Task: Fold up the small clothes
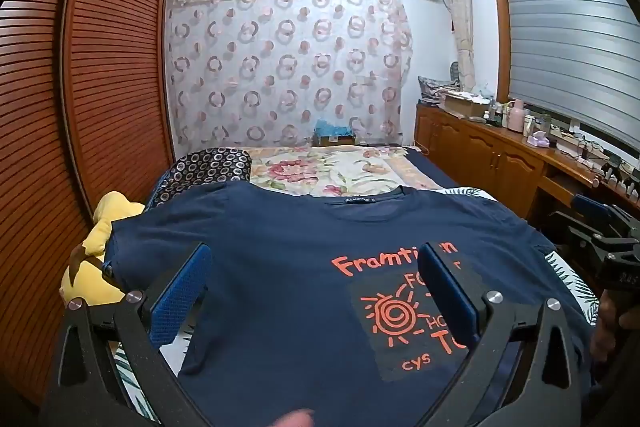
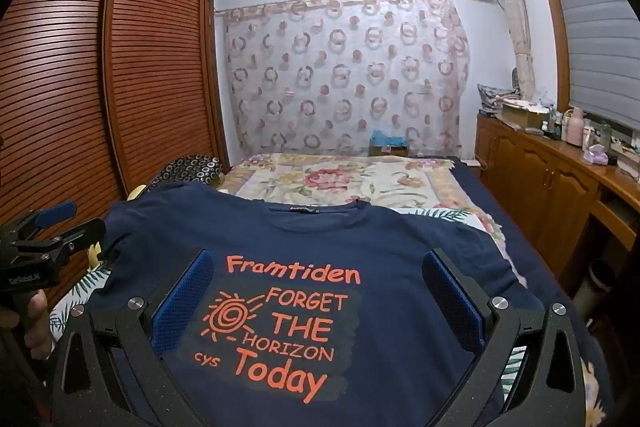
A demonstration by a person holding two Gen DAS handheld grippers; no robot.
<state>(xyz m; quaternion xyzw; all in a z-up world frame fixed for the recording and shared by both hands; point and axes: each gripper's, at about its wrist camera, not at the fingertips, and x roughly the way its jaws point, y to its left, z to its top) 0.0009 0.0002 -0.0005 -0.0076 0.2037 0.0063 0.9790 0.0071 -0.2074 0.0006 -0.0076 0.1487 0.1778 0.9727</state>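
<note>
A navy T-shirt with an orange sun and lettering lies flat, front up, on the bed, collar toward the far end; the right wrist view shows the T-shirt too. My left gripper hovers above its left-middle part, open, with nothing between its blue pads. Over the printed chest, my right gripper also stands open and empty. From the left wrist view, the right gripper's body shows at the right edge. The left gripper's body shows at the left edge of the right wrist view, held by a hand.
A floral blanket covers the far half of the bed. A yellow plush toy and a dotted cushion sit at the left by the slatted wardrobe. A wooden cabinet with clutter runs along the right wall.
</note>
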